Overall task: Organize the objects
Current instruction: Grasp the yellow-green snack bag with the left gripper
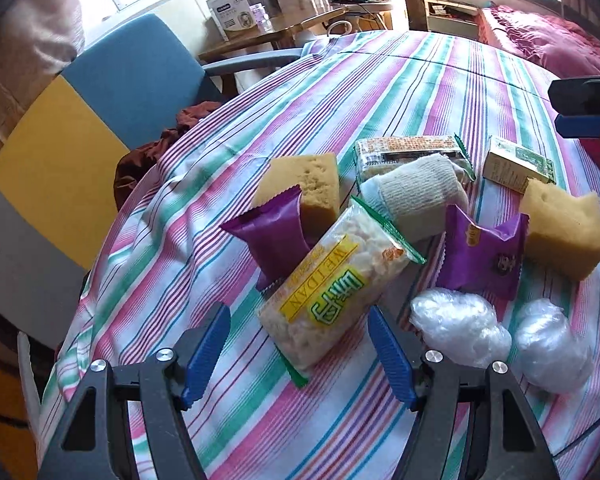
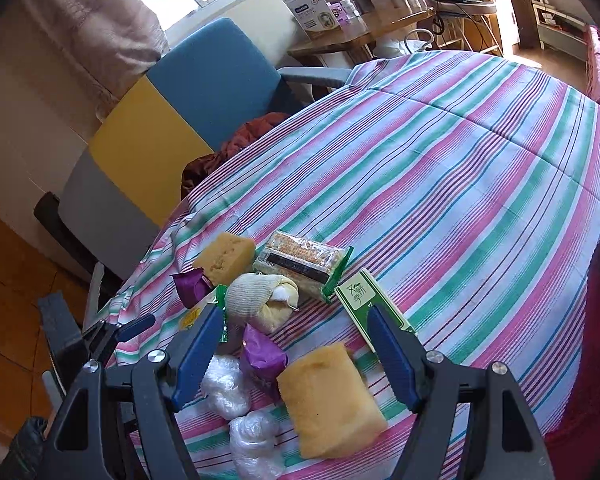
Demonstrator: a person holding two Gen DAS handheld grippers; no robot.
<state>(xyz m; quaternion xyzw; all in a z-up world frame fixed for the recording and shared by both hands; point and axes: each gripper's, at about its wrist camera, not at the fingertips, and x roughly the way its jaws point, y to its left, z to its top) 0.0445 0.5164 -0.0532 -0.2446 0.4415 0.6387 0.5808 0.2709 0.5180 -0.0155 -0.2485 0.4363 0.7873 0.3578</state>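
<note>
Left wrist view looks down on a striped tabletop (image 1: 380,92) with a loose cluster of small things. The left gripper (image 1: 300,356) hangs over the near end of a clear rice-cracker packet (image 1: 332,284) with yellow and green print; its jaws stand apart on either side of the packet and no pad presses on it. That packet leans across a purple snack pouch (image 1: 274,232), behind which sits a yellow sponge (image 1: 312,186). A rolled sock (image 1: 416,192) lies against a second cracker packet (image 1: 412,152), and a small green box (image 1: 518,164) lies farther right. A second purple pouch (image 1: 484,252) lies beside a second sponge (image 1: 564,232), with two crumpled clear plastic balls (image 1: 460,324) nearest the camera.

Right wrist view shows the right gripper (image 2: 296,356) above the second sponge (image 2: 328,400), jaws apart, the sponge lying between and below the blue pads; I cannot tell whether they touch it. The green box (image 2: 360,292) sits just beyond the right pad. A blue, yellow and grey chair (image 2: 160,128) stands past the tabletop's edge.
</note>
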